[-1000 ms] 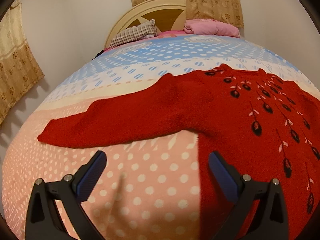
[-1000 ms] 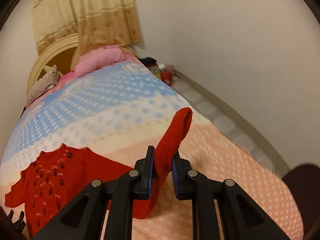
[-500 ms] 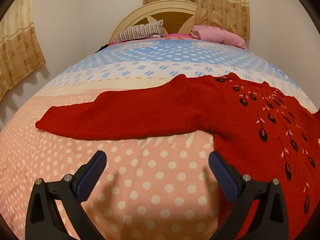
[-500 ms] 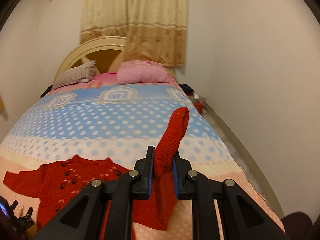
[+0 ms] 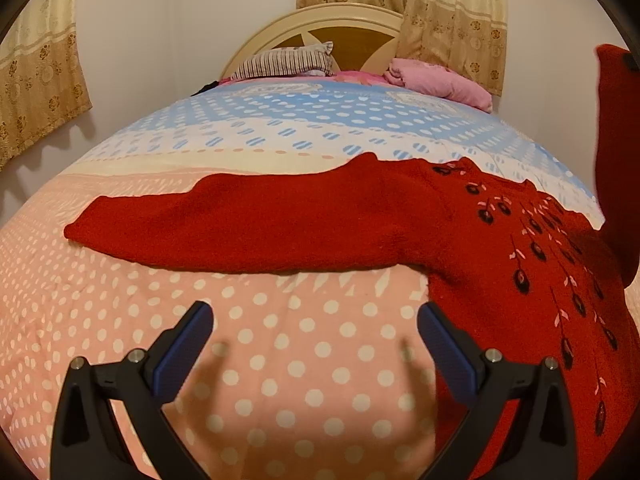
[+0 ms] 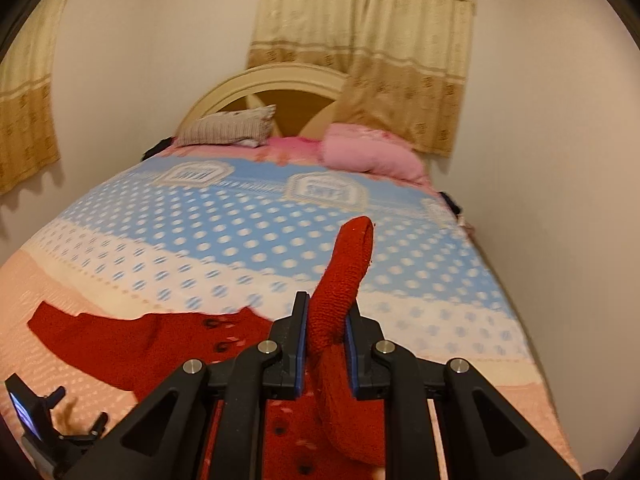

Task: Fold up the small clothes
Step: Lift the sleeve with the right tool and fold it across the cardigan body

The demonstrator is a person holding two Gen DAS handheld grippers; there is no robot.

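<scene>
The sweater (image 5: 400, 232) lies flat on the bed (image 5: 280, 360), front up, with dark leaf-and-berry stitching running down its chest. In the left wrist view its body fills the 3 to 5 o'clock part of the frame, and one sleeve (image 5: 240, 224) stretches flat across the pink dotted bedspread toward 9 o'clock, its cuff end resting on the bed.

The left gripper (image 5: 314, 344) hovers above bare bedspread at 6 o'clock, jaws spread wide with nothing between them. Its right finger sits just beside the sweater's side edge; whether it touches the knit cannot be told.

The right gripper (image 6: 326, 344) is pinching the other sleeve (image 6: 344, 280). The blue pads press the knit from both sides, the cuff stands up beyond the fingertips toward 12 o'clock, and the rest of the sleeve hangs down behind the jaws toward 6 o'clock. In the left wrist view this raised sleeve shows as a red band at the 3 o'clock edge, lifted clear of the bed.

At 12 o'clock, at the head of the bed, a striped pillow (image 6: 226, 130) lies to the left of a pink pillow (image 6: 372, 156) before a rounded headboard (image 6: 280, 80). Curtains (image 6: 400, 60) hang behind it.
</scene>
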